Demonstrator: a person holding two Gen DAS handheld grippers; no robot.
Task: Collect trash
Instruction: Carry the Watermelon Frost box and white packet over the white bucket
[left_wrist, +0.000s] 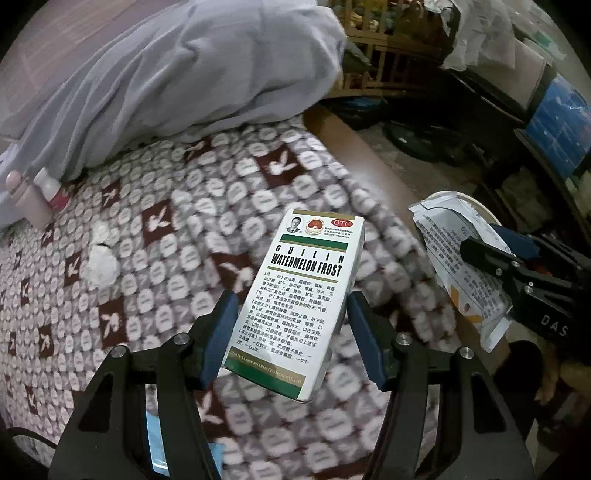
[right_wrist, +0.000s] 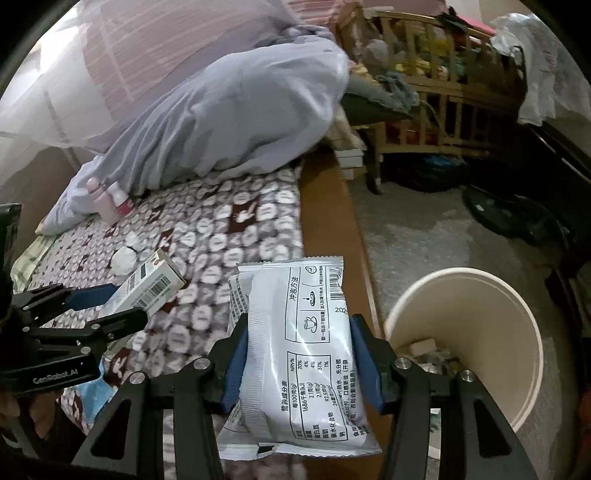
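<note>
My left gripper (left_wrist: 291, 332) is shut on a white and green medicine box (left_wrist: 295, 295) marked Watermelon Frost and holds it above the patterned bed cover (left_wrist: 166, 221). My right gripper (right_wrist: 297, 354) is shut on a white food wrapper (right_wrist: 295, 350) and holds it above the bed's edge, just left of a cream trash bin (right_wrist: 480, 332). The bin has some trash inside. The box (right_wrist: 147, 291) also shows in the right wrist view, and the wrapper (left_wrist: 454, 258) in the left wrist view. Two crumpled white tissues (left_wrist: 101, 258) lie on the bed cover.
A grey quilt (left_wrist: 166, 74) is heaped at the bed's head, with two small pink bottles (left_wrist: 37, 195) beside it. A wooden bed rail (right_wrist: 332, 221) runs along the edge. A wooden crib (right_wrist: 424, 92) and dark clutter stand on the floor beyond.
</note>
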